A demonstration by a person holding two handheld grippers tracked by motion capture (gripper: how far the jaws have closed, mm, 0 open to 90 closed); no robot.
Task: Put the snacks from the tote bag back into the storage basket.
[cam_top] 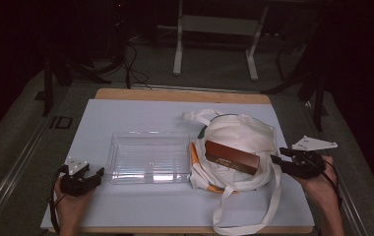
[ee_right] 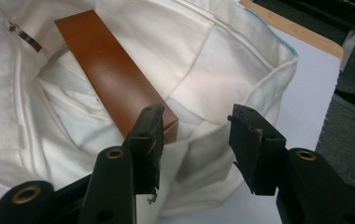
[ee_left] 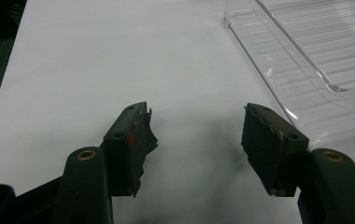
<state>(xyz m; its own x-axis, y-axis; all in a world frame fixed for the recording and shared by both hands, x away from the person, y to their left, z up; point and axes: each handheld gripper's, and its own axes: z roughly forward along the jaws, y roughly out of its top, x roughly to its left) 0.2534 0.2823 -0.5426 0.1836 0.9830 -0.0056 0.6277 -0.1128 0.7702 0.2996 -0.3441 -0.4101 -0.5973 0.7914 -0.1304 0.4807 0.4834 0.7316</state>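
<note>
The long brown rectangular box [cam_top: 232,157] lies on the white cloth bag [cam_top: 244,132] (not yet grasped); right hand-held gripper [cam_top: 276,158] spread near it, left hand-held gripper [cam_top: 98,173] spread by the empty clear plastic tray [cam_top: 148,157].

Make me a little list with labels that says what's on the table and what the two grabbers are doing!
surface: white board on a wooden table
bag: white cloth tote bag, lying right of centre
box: long brown rectangular box, resting on the bag
tray: clear plastic tray, empty, left of the bag
left gripper: jaws open, near the tray's corner, holding nothing
right gripper: jaws open, at the bag's edge, pointed at the box
</note>
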